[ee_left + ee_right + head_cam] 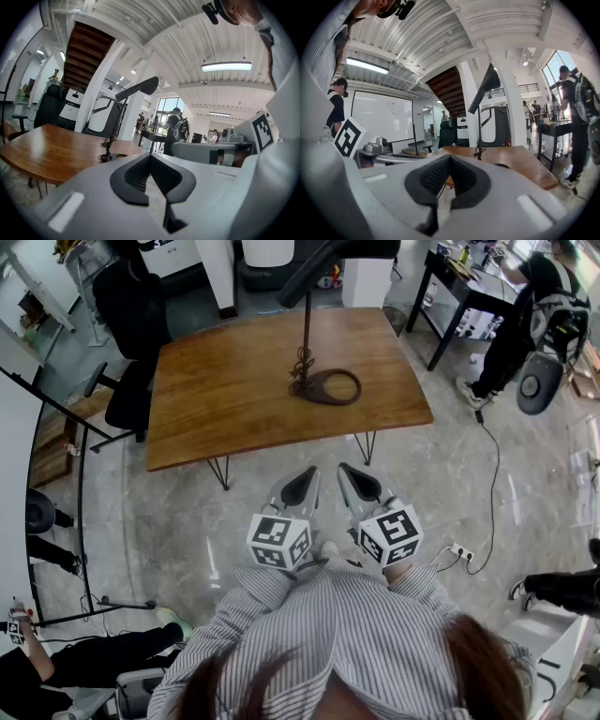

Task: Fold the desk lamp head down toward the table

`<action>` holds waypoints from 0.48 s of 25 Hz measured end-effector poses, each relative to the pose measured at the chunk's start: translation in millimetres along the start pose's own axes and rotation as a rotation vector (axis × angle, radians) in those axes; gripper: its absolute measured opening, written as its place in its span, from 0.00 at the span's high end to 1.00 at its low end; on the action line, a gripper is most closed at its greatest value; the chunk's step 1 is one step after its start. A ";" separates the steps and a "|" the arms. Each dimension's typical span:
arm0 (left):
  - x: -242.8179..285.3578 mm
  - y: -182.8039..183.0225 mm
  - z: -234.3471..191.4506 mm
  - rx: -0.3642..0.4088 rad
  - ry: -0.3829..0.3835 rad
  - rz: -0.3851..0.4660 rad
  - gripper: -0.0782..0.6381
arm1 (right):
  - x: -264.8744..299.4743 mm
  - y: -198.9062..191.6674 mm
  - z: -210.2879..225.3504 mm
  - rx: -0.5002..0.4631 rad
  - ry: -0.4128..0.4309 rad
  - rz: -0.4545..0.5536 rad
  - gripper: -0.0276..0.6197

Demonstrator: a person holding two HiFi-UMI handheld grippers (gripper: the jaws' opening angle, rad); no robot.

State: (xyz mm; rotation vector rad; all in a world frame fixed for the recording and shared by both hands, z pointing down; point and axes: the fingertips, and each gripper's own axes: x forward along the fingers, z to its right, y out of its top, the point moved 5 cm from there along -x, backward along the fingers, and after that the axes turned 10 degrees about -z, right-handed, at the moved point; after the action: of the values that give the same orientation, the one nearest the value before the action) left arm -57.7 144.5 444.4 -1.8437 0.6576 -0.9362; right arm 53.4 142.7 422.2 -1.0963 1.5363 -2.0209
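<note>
Left tool (302, 486) and right tool (361, 487) are both seen fully closed with nothing gripped. They are held side by side over the floor (187, 521), short of the near edge of the bench (225, 390). The desk lamp (307, 329) is stood mid-bench on its ring base (326, 387), stem upright, lamp head (328, 263) raised high, well apart from both tools.

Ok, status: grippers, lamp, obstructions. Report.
Left gripper and right gripper both shut, empty, short of the table. Desk lamp upright, head raised, untouched. Only its cable coiled at the base; nothing else on the tabletop.
</note>
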 end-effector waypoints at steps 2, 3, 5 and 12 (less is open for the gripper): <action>1.8 1.1 -0.9 0.005 -0.002 0.004 0.89 | 2.1 -0.3 1.6 -0.001 -0.003 0.000 0.96; 2.8 1.4 -1.4 0.008 -0.003 0.004 0.89 | 3.0 -0.5 2.6 -0.001 -0.004 0.000 0.96; 5.0 1.3 -2.4 0.011 -0.004 0.003 0.89 | 4.3 -1.0 4.9 -0.001 -0.009 0.000 0.96; 12.1 3.7 -0.9 0.008 -0.004 -0.001 0.89 | 6.5 0.3 11.1 0.004 -0.004 -0.006 0.96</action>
State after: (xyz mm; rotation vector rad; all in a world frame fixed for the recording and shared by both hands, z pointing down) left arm -51.7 133.3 445.2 -1.8387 0.6491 -0.9346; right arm 57.7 130.9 425.3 -1.1042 1.5283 -2.0233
